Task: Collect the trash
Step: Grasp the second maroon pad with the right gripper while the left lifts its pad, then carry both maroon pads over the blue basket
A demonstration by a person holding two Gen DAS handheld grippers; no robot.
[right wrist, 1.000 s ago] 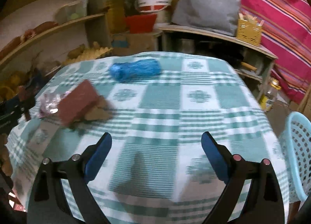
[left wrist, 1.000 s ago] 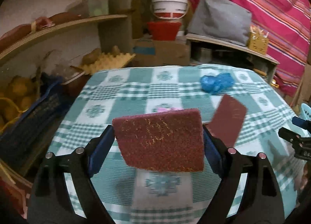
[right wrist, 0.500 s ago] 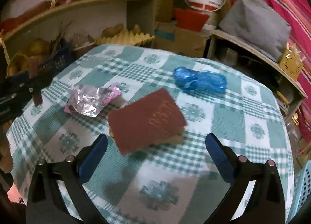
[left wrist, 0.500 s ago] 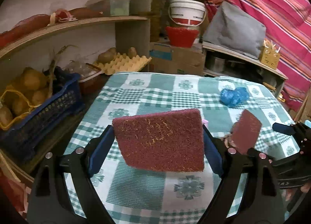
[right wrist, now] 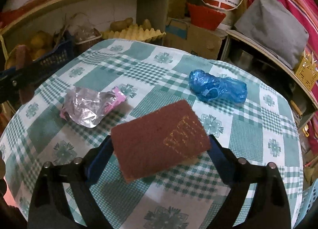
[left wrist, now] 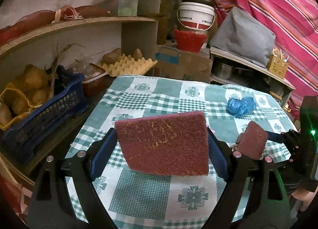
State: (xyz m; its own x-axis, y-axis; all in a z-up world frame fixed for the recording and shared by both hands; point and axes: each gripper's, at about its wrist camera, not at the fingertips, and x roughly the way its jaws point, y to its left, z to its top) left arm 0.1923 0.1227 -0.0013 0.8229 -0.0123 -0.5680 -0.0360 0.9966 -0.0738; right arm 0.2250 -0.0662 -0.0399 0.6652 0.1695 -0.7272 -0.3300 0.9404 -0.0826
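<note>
Two maroon scouring pads held over the checked tablecloth (right wrist: 246,139)

One maroon scouring pad (left wrist: 165,142) is clamped between the blue pads of the left gripper (left wrist: 160,149), lifted clear of the tablecloth. A second scouring pad (right wrist: 159,139) is bracketed by the right gripper (right wrist: 157,153); whether it is actually squeezed or only resting on the tablecloth cannot be told. Beyond that second pad, a crumpled foil wrapper (right wrist: 89,107) is seen to its left and a blue plastic bag (right wrist: 216,88) to its right, both lying on the cloth.
</note>
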